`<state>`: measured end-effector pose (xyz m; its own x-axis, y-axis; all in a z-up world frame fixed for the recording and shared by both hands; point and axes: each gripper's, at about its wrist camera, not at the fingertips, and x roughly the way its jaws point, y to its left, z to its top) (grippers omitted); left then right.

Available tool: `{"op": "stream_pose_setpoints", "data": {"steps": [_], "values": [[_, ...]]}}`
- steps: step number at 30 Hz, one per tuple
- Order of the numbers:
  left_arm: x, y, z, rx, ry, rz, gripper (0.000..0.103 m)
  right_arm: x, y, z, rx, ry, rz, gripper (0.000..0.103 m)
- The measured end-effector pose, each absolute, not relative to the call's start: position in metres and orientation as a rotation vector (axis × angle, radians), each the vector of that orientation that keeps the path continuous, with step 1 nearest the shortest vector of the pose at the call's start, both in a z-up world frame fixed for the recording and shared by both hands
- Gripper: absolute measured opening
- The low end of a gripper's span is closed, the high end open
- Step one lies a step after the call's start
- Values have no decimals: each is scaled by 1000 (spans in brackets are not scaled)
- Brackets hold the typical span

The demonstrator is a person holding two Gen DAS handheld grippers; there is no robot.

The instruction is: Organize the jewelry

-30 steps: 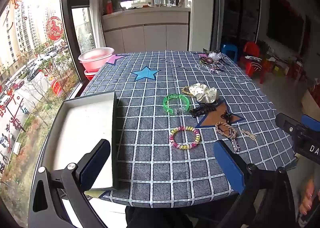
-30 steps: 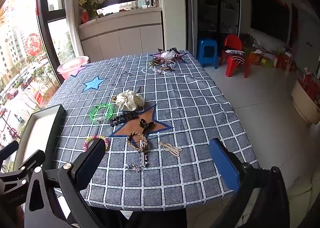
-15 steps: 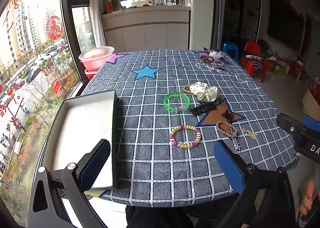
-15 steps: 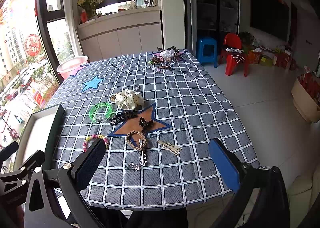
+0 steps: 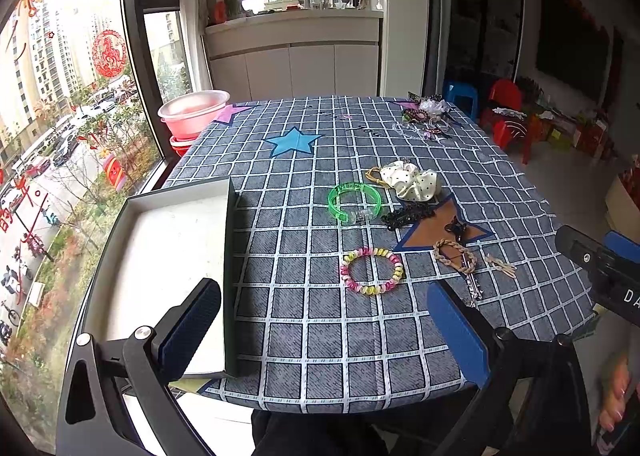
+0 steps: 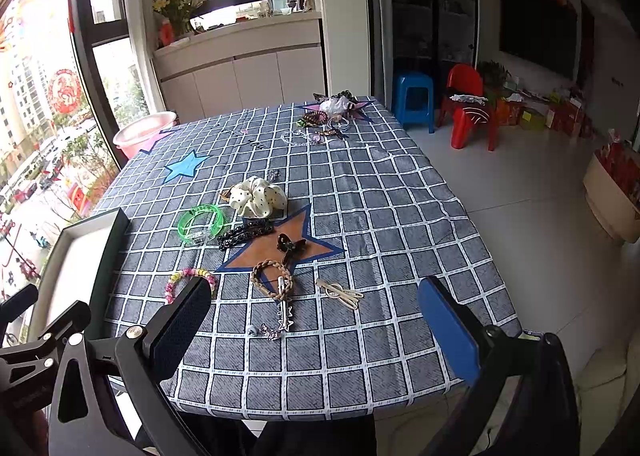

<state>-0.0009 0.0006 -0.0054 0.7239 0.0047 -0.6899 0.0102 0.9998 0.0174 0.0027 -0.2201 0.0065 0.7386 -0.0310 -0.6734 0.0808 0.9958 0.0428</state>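
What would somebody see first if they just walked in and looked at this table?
Probably the bright green bangle in the middle of the checked tablecloth, with the pink and yellow bead bracelet lying nearer. Next, the white spotted scrunchie just beyond an orange star patch. At the left edge sits an open tray, with nothing in it that shows.

A matt woven checked cloth [image 5: 320,320] covers the desk, carrying a glossy translucent green plastic bangle [image 5: 354,203], a soft satin-looking dotted scrunchie [image 5: 410,184], a braided cord bracelet [image 6: 272,279], perhaps leather, and a matt cardboard-like tray [image 5: 160,256].
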Motion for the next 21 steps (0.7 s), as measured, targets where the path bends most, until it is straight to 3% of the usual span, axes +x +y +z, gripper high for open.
{"op": "stream_pose_setpoints", "data": {"steps": [21], "values": [[2, 2, -6, -3, 785, -10, 103, 4, -220, 2, 73, 748, -58, 103]]}}
